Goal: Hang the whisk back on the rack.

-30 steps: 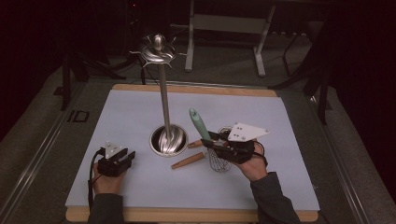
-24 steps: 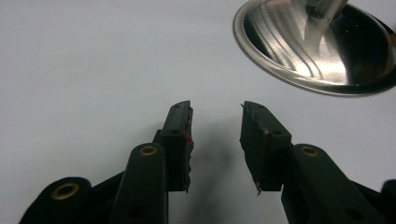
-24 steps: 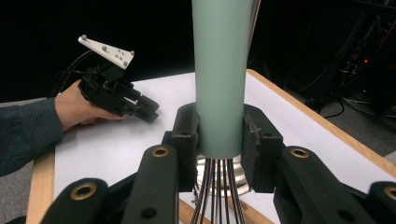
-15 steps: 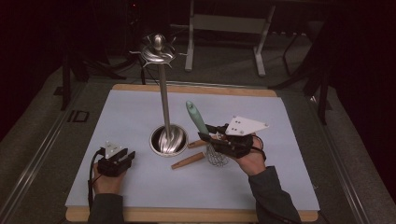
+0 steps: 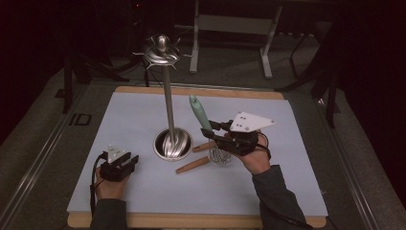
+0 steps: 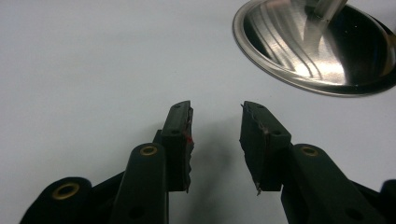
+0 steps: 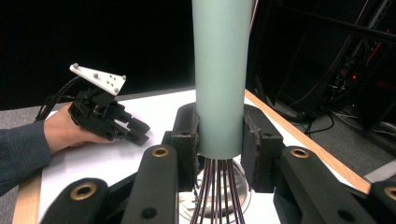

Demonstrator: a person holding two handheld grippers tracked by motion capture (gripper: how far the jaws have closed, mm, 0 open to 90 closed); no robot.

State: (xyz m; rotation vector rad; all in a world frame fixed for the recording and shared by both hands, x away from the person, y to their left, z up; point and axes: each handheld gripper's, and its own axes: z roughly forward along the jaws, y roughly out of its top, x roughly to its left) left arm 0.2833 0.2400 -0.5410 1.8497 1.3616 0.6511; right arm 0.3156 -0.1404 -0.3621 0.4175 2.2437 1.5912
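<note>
Worktop scene: your left tool rests with jaws apart, holding nothing, near the steel stand. Your right tool is clamped on the whisk, whose wires seem just clear of the mat.

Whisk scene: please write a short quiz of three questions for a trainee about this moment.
1. True or false: the right gripper is shut on the whisk by its pale green handle.
2. What stands nearest ahead of the left gripper? A) the steel stand base B) a wooden handle C) the whisk
3. Fill in: in the high view the whisk handle points ____, with the wire end toward the mat.

Key
1. True; the pads press both sides of the handle.
2. A; the jaws are open with nothing between them.
3. Upward, tilted a little.
</note>
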